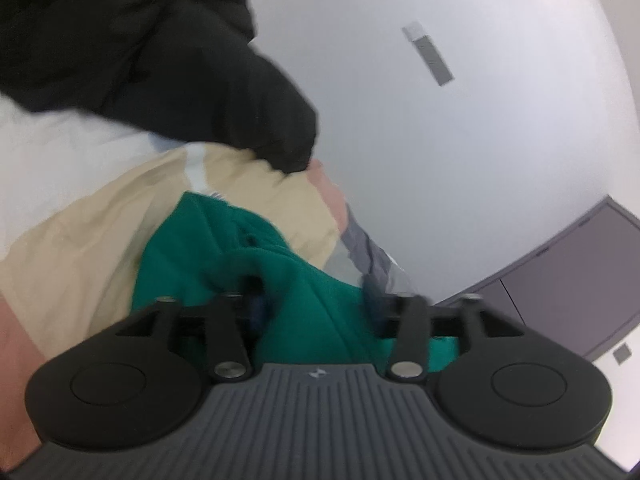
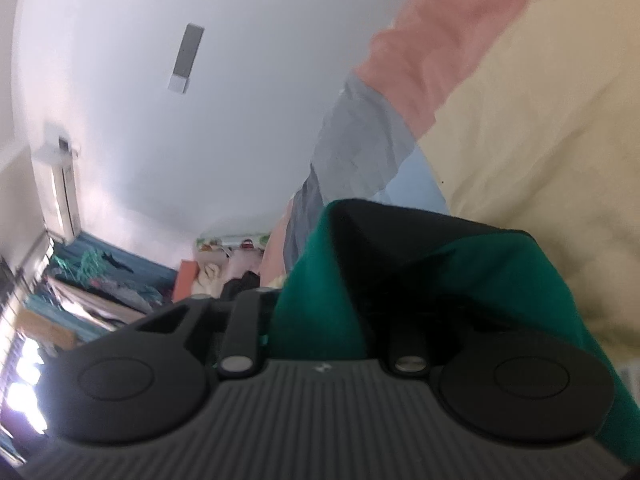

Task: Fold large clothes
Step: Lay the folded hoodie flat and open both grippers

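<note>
**Green garment bunched at both grippers over a patchwork bedspread**

Seen from the left wrist camera, the green garment (image 1: 188, 248) lies heaped in the lower centre of the frame, spilling over and between the fingers of the left gripper (image 1: 320, 308). The two black linkage arms stand apart, so the jaws are spread, with green cloth lying between them; the fingertips themselves are buried in fabric, and whether the pads press on it cannot be told. Beneath the garment is a beige bedspread (image 1: 80, 232) with white, pink and grey panels. A black garment (image 1: 140, 60) fills the upper left. A white ceiling (image 1: 440, 140) with a grey fixture takes up the right side.

From the right wrist camera, the green garment (image 2: 500, 264) rises as a dark-hollowed fold directly over the right gripper (image 2: 324, 320), covering its right finger. The jaws appear parted with cloth between them; contact at the pads is hidden. The bedspread (image 2: 540, 140) fills the upper right, and a cluttered shelf (image 2: 100, 292) sits at the lower left.
</note>
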Tool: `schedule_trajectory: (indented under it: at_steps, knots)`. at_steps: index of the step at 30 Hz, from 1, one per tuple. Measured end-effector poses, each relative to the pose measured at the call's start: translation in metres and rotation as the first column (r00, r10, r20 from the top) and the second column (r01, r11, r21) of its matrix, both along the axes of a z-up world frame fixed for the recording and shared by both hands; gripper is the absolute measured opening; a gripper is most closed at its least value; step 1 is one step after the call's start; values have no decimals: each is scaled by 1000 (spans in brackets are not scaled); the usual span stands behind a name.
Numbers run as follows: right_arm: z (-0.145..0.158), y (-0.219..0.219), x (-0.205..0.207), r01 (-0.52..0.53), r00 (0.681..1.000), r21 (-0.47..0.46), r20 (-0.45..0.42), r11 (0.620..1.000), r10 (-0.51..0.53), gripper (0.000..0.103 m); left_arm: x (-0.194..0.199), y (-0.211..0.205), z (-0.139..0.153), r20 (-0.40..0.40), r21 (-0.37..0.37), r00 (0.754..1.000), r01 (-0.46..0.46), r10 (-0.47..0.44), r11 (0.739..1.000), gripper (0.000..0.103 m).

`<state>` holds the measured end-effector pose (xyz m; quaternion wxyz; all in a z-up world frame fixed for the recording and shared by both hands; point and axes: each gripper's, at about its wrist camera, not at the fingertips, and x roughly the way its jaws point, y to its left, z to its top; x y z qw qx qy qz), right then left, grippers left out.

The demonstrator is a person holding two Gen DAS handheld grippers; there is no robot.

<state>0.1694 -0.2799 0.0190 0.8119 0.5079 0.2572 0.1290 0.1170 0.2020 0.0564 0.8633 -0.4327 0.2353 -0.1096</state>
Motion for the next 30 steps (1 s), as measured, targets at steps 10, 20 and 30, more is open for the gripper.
schedule_trajectory:
  at_steps: [10, 20, 30]
  knots:
    - [71, 31, -75, -87, 993, -345, 42, 935, 108, 74, -86, -36, 52, 90, 320, 996, -48, 20, 946, 72]
    - [96, 64, -138, -107, 984, -505, 70, 856, 164, 73, -116, -72, 64, 130, 409, 971, 130, -199, 903, 72]
    - [78, 130, -135, -215, 954, -693, 0, 688, 298, 57, -76, -103, 21, -54, 506, 986, 165, -160, 846, 72]
